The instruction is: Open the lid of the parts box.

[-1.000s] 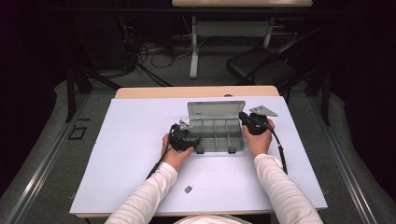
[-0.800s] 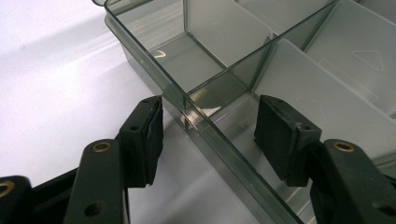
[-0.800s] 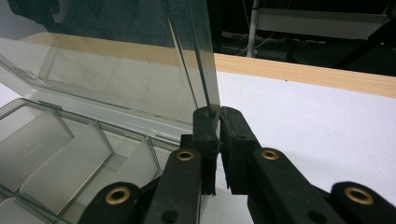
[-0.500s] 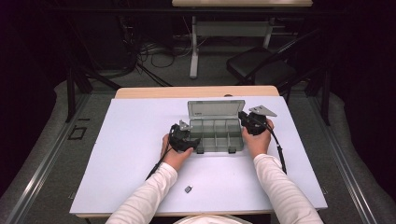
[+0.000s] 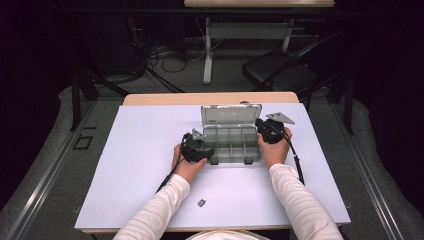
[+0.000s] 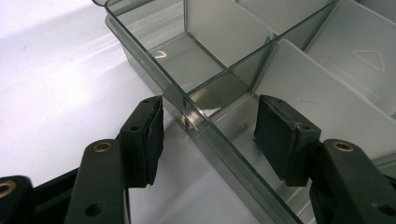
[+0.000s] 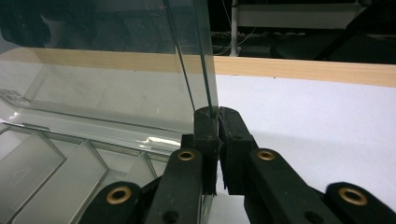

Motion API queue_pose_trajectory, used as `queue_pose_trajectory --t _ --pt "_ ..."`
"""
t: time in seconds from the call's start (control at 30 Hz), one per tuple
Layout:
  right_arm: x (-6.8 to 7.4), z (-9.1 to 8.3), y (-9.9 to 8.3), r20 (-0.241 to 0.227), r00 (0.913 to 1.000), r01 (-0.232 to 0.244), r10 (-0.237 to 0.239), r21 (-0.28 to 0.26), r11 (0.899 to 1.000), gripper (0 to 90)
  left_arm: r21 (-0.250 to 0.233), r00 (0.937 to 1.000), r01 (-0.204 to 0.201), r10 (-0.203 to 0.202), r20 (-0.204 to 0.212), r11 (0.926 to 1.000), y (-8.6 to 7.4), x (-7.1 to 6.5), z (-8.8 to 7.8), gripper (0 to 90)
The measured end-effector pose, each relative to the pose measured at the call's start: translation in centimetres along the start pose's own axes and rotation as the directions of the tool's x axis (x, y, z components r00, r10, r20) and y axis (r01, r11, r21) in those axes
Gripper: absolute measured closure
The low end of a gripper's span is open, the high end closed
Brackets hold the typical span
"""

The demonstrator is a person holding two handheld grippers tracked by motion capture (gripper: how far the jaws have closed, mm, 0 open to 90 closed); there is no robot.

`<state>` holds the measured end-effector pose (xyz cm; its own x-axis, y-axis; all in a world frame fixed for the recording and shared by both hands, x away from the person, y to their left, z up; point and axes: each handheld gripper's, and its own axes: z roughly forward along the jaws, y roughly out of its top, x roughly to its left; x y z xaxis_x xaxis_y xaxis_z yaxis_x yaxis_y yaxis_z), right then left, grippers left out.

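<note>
A clear grey plastic compartment box (image 5: pixel 231 145) sits open near the middle of the white table top (image 5: pixel 140 150), its transparent lid (image 5: pixel 231 115) standing upright. The right gripper (image 7: pixel 217 116) is clenched on the lid's side edge. The left gripper (image 6: pixel 205 130) is released, its jaws straddling the box's near wall, one pad (image 6: pixel 149 135) just outside, the other inside a compartment.

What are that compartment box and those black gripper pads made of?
The compartment box looks like clear, smoke-tinted hard plastic: you see through its glossy walls, which catch highlights. Its lid looks the same. The left gripper's pads seem matte black rubber or foam, with scuffed edges.
</note>
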<state>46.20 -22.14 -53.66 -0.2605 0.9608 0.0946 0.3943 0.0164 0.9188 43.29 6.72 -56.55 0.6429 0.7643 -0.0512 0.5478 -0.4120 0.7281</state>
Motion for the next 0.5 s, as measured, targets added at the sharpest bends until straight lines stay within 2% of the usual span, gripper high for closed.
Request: queue_pose_trajectory --t 0.13,0.5 --pt "0.0 0.2 0.5 0.004 0.9998 -0.021 0.021 0.028 0.999 86.9 -0.01 1.0 0.001 -0.001 -0.007 0.9999 0.0 0.0 0.1 42.4" --pt "0.1 1.3 1.6 0.038 0.9985 -0.043 0.039 0.09 0.995 87.7 -0.011 1.0 0.002 -0.002 -0.007 0.9999 -0.1 0.0 0.1 42.5"
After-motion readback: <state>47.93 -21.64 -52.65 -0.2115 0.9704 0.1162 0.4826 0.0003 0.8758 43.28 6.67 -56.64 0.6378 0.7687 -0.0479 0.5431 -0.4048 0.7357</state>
